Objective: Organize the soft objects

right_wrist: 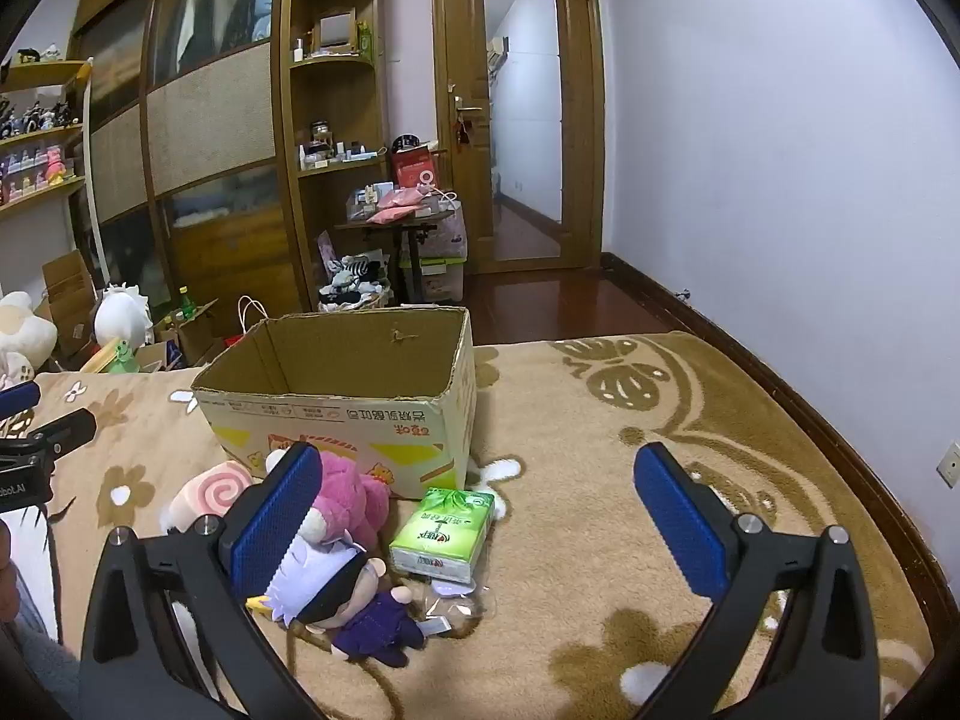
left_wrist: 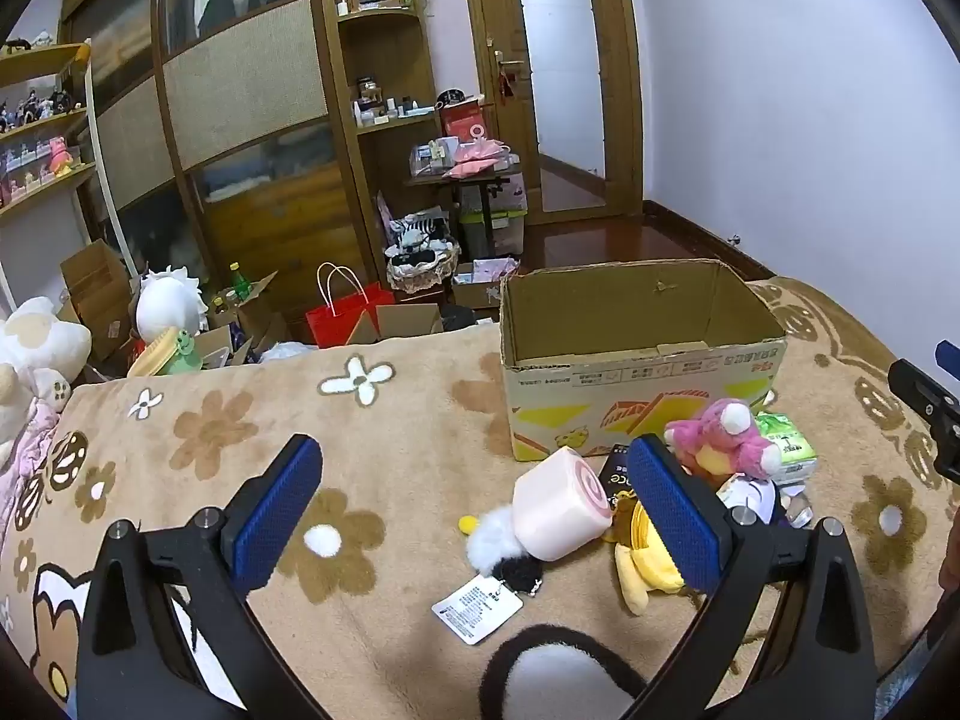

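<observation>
An open, empty cardboard box [left_wrist: 642, 360] stands on the flowered blanket; it also shows in the right wrist view [right_wrist: 342, 414]. In front of it lie a pink swirl-roll plush [left_wrist: 561, 504], a white-and-black fluffy toy with a tag [left_wrist: 498, 540], a yellow plush [left_wrist: 645, 564], a pink bear plush [left_wrist: 729, 438], a green tissue pack [right_wrist: 444, 531] and a purple-clothed doll [right_wrist: 354, 594]. My left gripper [left_wrist: 489, 516] is open above the roll plush. My right gripper [right_wrist: 480, 522] is open, empty, over the tissue pack and doll.
The blanket [right_wrist: 600, 480] covers a bed whose far edge runs behind the box. Beyond it stand wardrobes, shelves, a red paper bag [left_wrist: 348, 318], cartons and a cluttered side table [left_wrist: 468, 174]. White plush toys [left_wrist: 30, 354] sit at the left edge.
</observation>
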The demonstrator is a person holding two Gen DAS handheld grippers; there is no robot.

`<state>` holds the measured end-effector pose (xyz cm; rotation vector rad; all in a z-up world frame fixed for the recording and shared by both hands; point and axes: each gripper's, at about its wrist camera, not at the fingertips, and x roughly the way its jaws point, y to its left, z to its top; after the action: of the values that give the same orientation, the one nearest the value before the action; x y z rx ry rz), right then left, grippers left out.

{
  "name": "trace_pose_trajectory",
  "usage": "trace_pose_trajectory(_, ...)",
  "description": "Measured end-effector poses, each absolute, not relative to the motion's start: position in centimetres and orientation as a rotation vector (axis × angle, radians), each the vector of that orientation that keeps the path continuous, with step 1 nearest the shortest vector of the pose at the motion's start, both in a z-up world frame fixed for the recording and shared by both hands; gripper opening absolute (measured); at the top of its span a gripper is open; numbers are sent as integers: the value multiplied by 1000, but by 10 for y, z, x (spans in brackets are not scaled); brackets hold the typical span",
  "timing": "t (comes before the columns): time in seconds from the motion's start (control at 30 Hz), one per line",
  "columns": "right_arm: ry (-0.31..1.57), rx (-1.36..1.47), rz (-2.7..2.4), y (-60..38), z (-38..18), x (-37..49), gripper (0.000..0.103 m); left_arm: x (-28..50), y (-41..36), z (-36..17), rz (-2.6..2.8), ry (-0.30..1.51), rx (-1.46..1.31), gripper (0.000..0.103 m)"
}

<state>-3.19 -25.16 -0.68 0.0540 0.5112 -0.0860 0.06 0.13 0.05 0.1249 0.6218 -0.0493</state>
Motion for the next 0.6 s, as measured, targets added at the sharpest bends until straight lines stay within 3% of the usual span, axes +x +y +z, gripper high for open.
trace_pose_trajectory(0.6,510,61,-76,-251,-7,-32,103,-3,5,5,-43,604,136,101)
